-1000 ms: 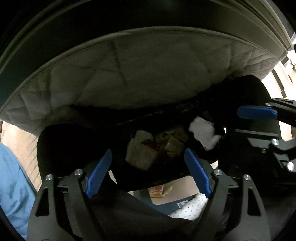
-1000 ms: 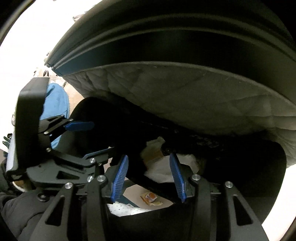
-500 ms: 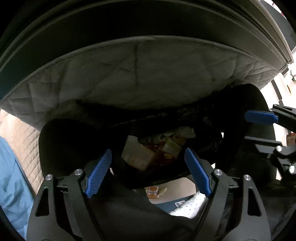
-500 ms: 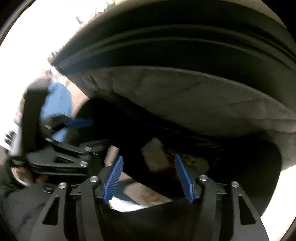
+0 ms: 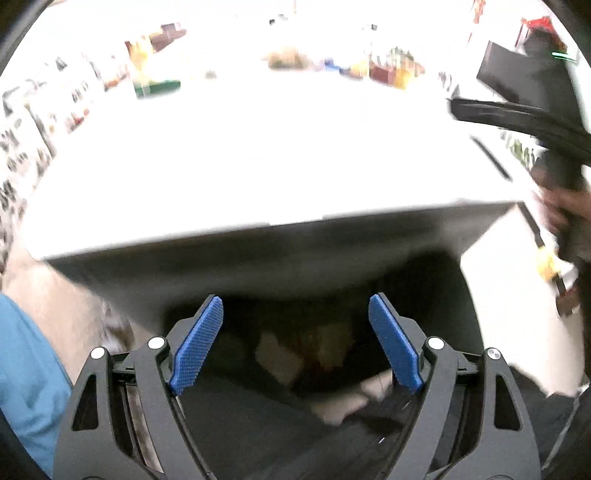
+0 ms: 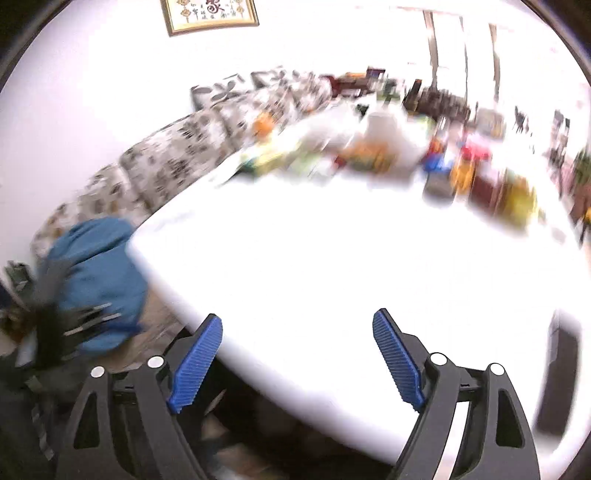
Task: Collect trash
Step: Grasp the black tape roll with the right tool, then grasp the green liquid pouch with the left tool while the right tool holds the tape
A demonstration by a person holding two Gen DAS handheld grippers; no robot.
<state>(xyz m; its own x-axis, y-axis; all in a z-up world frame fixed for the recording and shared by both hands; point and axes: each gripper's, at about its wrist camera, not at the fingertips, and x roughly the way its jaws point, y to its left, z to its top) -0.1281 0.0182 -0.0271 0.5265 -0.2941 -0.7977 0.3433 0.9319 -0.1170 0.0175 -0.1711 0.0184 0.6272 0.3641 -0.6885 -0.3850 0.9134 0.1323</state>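
White table [image 6: 332, 258] is filling both views; we are keeping the left gripper [image 5: 295, 343] and right gripper [image 6: 297, 360] wide and empty, jaws just opened, because the trash [image 5: 291, 350] is lying in the dark bag [image 5: 424, 295] below the table edge.

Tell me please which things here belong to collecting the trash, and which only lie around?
For the job:
- black trash bag under the table edge
- wrappers and paper inside it
- left claw, open
- right claw, open, holding nothing

Lying about:
- white table
- blurred items at its far side
- patterned sofa
- blue cloth
- framed picture
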